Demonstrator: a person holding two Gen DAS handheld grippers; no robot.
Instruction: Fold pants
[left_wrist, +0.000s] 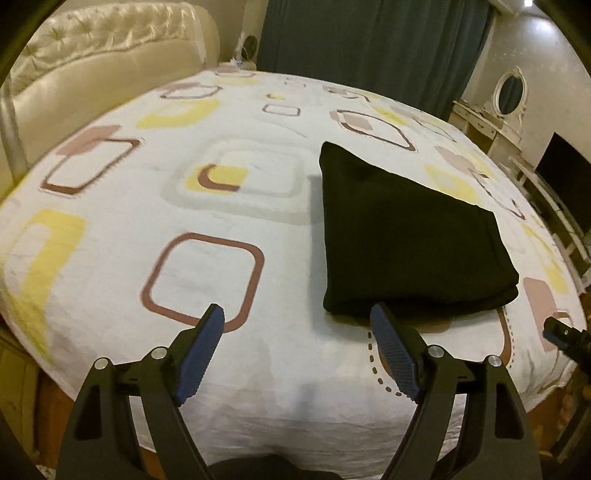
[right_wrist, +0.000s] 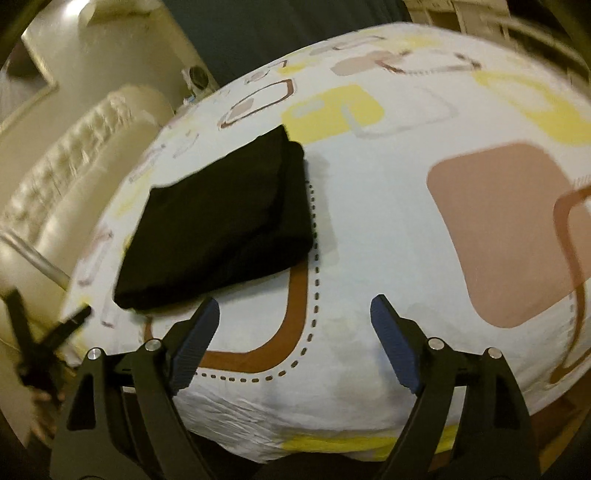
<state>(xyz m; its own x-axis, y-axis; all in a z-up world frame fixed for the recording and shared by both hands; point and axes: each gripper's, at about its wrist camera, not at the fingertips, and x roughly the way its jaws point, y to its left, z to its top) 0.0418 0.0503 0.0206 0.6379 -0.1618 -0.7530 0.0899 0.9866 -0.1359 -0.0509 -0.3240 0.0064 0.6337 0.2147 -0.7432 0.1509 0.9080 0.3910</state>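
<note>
Above the near edge of the bed (left_wrist: 303, 402), two grippers, each with two blue-padded fingers. Left gripper (left_wrist: 297, 317): jaws spread wide, grasping nothing; its right finger (left_wrist: 391, 354) ends just before the near edge of the pants (left_wrist: 406, 236), contact not determinable; its left finger (left_wrist: 201, 354) lies over a brown rounded-square print. Right gripper (right_wrist: 294, 308): jaws likewise released and holding nothing; its left fingertip (right_wrist: 208, 314) sits just below the near edge of the pants (right_wrist: 221, 221), its right finger (right_wrist: 393, 343) over bare sheet. In the left wrist view the right gripper shows as a small dark tip at the right edge (left_wrist: 557, 334); in the right wrist view the left gripper appears blurred at the lower left (right_wrist: 44, 332).

One pair of black pants, folded into a compact layered rectangle, lying flat on the sheet (left_wrist: 207, 369) near the front of the bed, to the right of centre in the left wrist view.

Surface: one bed, covered by a white sheet printed with yellow, brown and pinkish rounded squares, some edged with dashed lines. Room: one cream tufted headboard (left_wrist: 110, 48) on the left, dark teal curtains (left_wrist: 369, 37) behind the bed, one white dressing table with an oval mirror (left_wrist: 511, 92) on the right, one dark screen (left_wrist: 565, 184) beside it.

No legible writing or brand
</note>
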